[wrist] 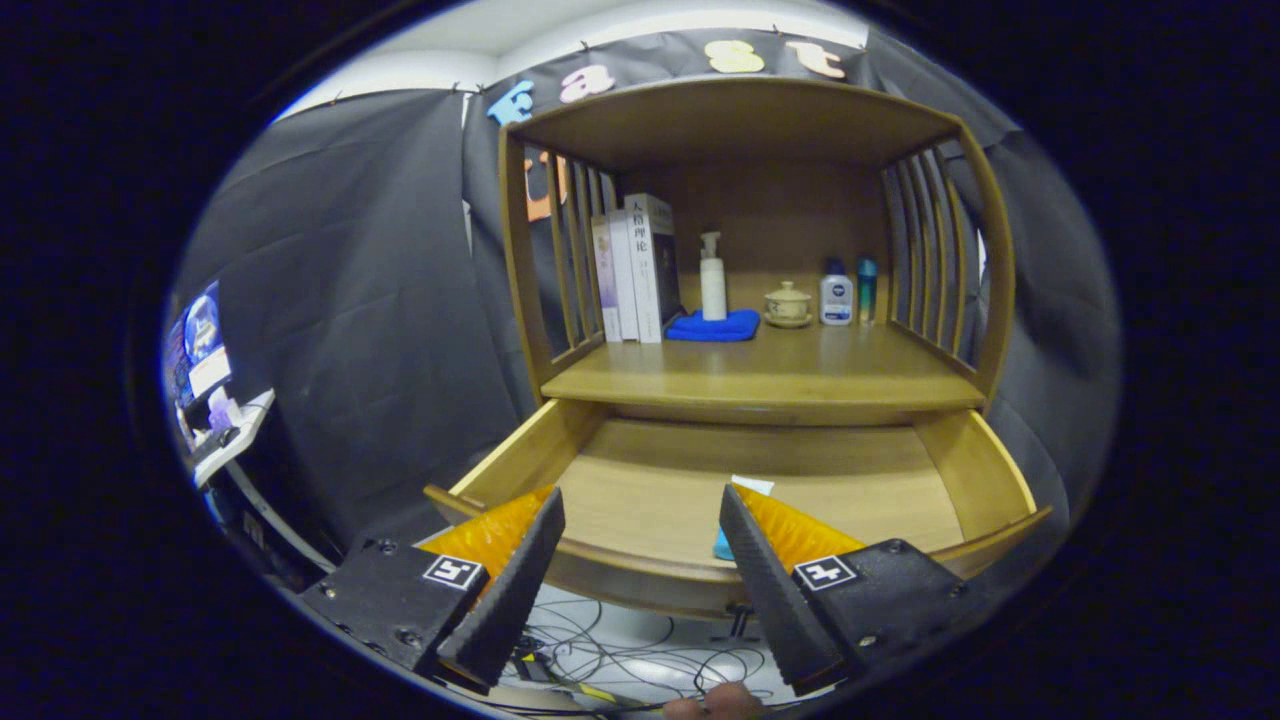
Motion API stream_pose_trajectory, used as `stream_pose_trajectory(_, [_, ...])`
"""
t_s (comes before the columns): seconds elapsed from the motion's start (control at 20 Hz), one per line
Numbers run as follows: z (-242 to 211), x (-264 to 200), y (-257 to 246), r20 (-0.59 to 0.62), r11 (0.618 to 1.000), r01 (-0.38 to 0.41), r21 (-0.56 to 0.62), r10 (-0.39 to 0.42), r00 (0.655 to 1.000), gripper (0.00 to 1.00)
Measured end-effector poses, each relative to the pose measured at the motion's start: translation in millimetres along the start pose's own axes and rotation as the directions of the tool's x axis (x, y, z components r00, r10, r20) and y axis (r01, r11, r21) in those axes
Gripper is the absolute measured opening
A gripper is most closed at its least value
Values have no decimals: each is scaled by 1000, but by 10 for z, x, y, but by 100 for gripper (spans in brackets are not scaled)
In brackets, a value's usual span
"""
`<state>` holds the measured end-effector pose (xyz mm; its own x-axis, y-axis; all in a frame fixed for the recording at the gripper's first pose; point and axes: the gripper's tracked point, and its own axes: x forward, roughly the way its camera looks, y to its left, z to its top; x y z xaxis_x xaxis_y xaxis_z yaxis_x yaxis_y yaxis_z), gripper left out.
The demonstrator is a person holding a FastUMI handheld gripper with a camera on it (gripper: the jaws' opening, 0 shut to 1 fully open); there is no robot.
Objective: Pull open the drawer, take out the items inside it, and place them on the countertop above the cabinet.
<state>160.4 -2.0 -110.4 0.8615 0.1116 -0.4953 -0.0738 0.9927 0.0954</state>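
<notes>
Our fingers stand spread wide with nothing between them, hovering just before the front edge of the pulled-open drawer, below which loose cables lie on the floor. Inside the drawer, near its front edge and half hidden behind the right finger, lies a small blue-and-white packet; we judge it light, thin and soft, best pinched across its free edge. Beyond, on the countertop toward its back edge, stand books, a pump bottle on a blue cloth, a lidded cup and two small bottles.
</notes>
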Motion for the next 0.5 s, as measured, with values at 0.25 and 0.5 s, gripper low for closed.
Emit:
stream_pose_trajectory(0.25, [11,482,-249,-195,995,45,84,-28,980,98])
stream_pose_trajectory(0.5, [-178,903,-560,-356,989,135,-55,-145,923,98])
